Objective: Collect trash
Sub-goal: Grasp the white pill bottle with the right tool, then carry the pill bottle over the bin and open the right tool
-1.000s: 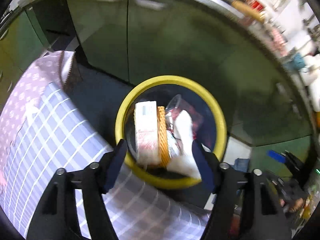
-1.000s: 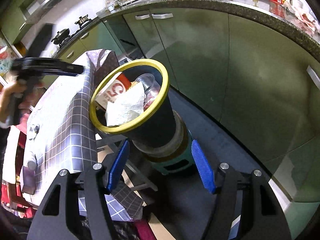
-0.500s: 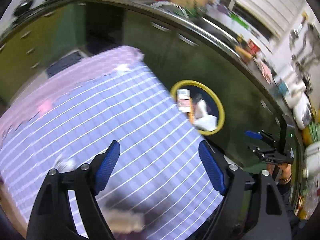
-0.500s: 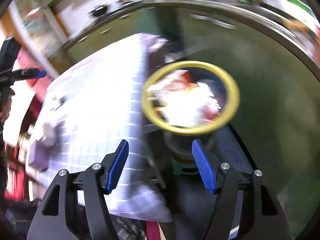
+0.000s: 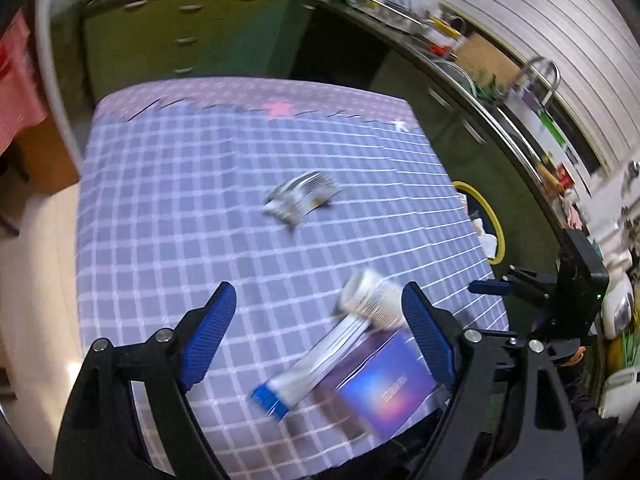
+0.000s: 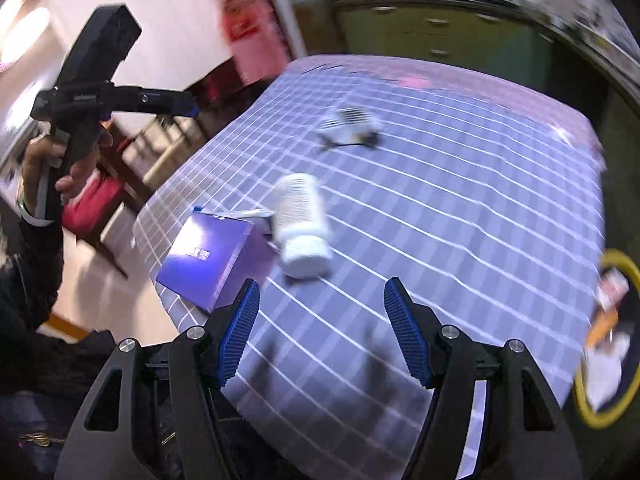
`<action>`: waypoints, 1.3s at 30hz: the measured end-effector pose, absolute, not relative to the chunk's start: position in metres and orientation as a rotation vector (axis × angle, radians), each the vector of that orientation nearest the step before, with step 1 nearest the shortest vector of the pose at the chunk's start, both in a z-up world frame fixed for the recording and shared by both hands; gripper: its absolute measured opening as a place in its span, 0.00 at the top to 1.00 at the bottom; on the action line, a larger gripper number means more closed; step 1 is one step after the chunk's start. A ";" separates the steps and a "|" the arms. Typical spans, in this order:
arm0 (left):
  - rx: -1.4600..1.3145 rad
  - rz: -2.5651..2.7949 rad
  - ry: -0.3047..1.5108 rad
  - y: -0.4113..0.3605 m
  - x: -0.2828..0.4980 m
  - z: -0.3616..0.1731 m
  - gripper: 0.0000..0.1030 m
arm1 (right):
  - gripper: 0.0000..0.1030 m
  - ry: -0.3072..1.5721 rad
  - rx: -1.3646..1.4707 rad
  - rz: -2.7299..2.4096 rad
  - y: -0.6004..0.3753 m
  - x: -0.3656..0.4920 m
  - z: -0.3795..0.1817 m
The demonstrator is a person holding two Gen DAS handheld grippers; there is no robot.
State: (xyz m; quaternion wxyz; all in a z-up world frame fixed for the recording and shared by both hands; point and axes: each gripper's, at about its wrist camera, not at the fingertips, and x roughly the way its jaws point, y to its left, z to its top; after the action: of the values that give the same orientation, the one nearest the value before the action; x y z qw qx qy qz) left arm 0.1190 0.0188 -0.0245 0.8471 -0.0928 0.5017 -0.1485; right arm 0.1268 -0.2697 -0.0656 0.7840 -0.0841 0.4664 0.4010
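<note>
Now, from the left wrist, the left gripper (image 5: pixel 318 334) hangs wide and empty above the near edge of the checked table (image 5: pixel 168 200), its jaws having just been opening; a white bottle (image 5: pixel 374 300), a tube (image 5: pixel 316 364) and a purple box (image 5: pixel 384 388) lie near the near right corner, a crumpled wrapper (image 5: pixel 302 198) mid-table. From the right wrist, the right gripper (image 6: pixel 322 330) is also spread, empty; the yellow-rimmed bin (image 6: pixel 612 344) stands off the table's right edge. Likely the reach for the next piece: close on the bottle.
</note>
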 end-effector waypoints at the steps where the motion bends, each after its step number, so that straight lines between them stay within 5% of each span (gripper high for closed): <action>1: -0.203 -0.306 1.056 0.024 0.113 -0.026 0.22 | 0.36 1.004 -0.208 0.876 -0.258 0.126 -0.068; 23: -0.343 -0.306 1.021 0.056 0.067 -0.046 0.21 | 0.43 1.079 -0.326 0.897 -0.208 0.157 -0.113; 25: -0.340 -0.310 1.020 0.055 0.067 -0.046 0.20 | 0.55 1.075 -0.326 0.907 -0.206 0.157 -0.114; 39: -0.292 -0.314 1.009 0.045 0.066 -0.040 0.20 | 0.55 1.019 -0.224 0.846 -0.244 0.154 -0.093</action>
State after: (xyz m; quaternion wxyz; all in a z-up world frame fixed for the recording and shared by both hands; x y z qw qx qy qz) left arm 0.0659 0.0453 -0.0401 0.8534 -0.1388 0.4796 -0.1494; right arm 0.1536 -0.2441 -0.0926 0.7828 -0.1040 0.4722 0.3917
